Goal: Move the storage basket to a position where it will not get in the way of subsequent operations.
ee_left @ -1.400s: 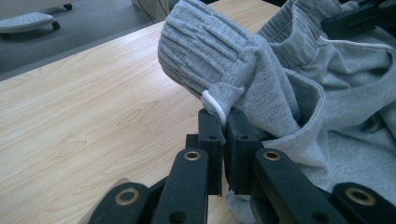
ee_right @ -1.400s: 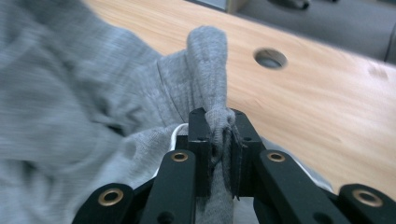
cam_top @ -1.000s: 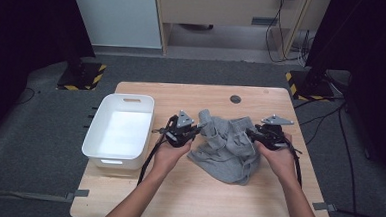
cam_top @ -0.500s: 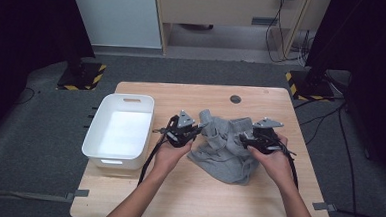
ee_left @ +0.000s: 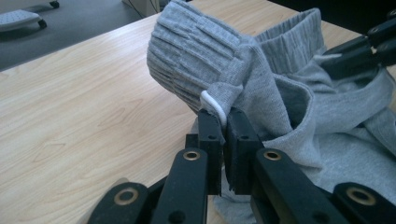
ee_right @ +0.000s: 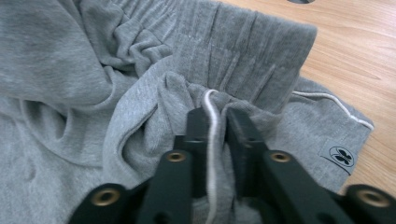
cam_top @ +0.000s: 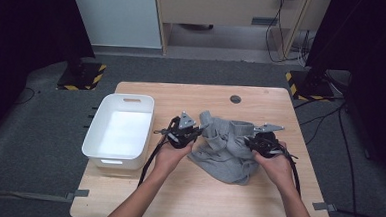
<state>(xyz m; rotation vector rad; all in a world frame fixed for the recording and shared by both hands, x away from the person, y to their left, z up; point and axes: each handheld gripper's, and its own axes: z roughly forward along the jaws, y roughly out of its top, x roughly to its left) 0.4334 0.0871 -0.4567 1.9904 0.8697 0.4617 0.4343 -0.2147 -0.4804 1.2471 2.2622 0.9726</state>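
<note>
At frame centre, the left gripper (ee_left: 223,122) pinches the soft grey ribbed-waist garment (cam_top: 226,148) at its white piping. The right gripper (ee_right: 215,120), its jaws just closing, pinches the garment's gathered fabric too.

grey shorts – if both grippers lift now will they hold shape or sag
The grey shorts would probably sag between the left gripper and right gripper: the fabric already folds and bunches. They are likely light. Both grips clamp seams with white piping, so slipping seems unlikely.

Grey garment (cam_top: 225,149) on the table (cam_top: 186,198) between both hand-held grippers; white bin (cam_top: 120,131) at left.
</note>
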